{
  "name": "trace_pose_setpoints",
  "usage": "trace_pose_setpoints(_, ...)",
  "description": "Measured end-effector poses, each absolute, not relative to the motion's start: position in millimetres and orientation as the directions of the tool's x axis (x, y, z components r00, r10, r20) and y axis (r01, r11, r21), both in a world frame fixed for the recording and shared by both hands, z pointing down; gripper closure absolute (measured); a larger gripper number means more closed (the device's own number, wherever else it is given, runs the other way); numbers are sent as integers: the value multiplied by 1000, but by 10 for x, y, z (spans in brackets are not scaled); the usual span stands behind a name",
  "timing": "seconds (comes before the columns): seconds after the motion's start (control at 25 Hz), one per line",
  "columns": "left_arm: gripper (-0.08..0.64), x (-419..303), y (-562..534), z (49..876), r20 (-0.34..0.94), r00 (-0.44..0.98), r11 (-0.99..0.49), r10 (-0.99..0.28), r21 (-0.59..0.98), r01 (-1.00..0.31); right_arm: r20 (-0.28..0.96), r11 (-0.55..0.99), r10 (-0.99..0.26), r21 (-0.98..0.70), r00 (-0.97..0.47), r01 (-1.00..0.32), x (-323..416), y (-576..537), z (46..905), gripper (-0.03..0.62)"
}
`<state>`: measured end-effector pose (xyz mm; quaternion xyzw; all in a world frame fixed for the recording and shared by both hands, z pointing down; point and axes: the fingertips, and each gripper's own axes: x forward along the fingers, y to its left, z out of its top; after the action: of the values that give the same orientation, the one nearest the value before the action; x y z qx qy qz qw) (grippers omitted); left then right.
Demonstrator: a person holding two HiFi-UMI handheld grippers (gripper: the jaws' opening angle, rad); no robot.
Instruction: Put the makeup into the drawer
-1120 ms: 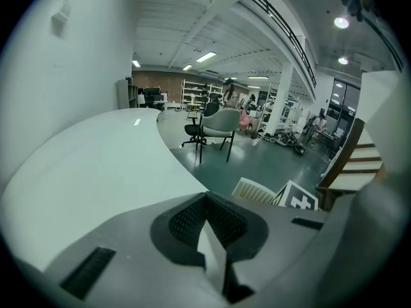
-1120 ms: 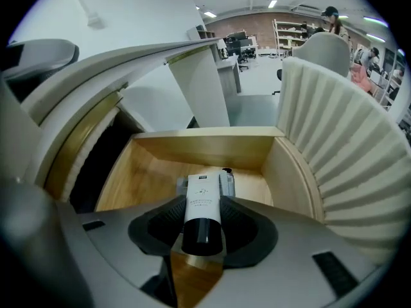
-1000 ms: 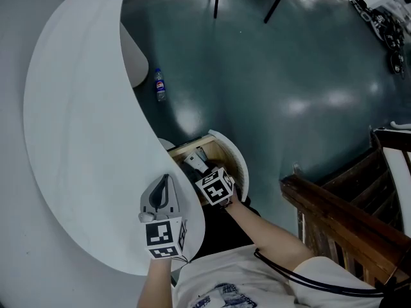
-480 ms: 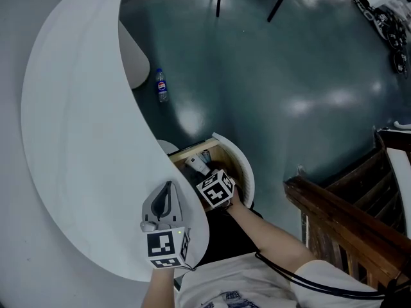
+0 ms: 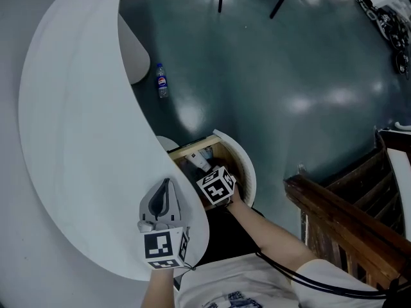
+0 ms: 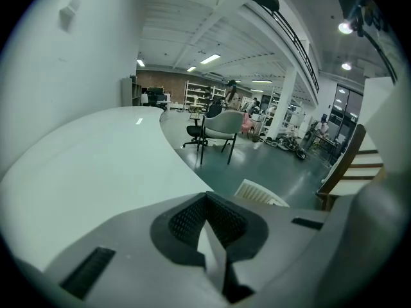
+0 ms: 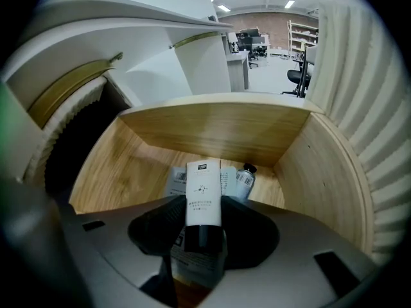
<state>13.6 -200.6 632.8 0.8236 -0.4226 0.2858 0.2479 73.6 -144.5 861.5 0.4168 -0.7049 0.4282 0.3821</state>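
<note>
So the right hand-held gripper [image 7: 203,226] is clamped on a white tube [image 7: 203,194] over the open wooden drawer [image 7: 212,127] — the left hand-held gripper [image 6: 209,236] has its jaws together, empty, above the desk [image 6: 83,165].

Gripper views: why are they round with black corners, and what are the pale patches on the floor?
Left and right gripper views: a wide-angle lens leaves dark corners and bows straight edges, like the drawer wall. Head view: pale patches on the glossy floor look like glare from ceiling lights; overall dim.
</note>
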Motion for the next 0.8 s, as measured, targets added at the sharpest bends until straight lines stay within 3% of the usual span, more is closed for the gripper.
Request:
trace_pose_setpoints(0.52,512,49,-1892,6187,680,425,-471,-597,132,-872,871,225,-276,-352,-406,-908,795,-1475,8437,414)
trace_pose_setpoints(0.8,512,0,-1653,6054,667,360,-399,-652,101,-911,809,225,-354,-413,-469,-883,783,-1552,8054,414)
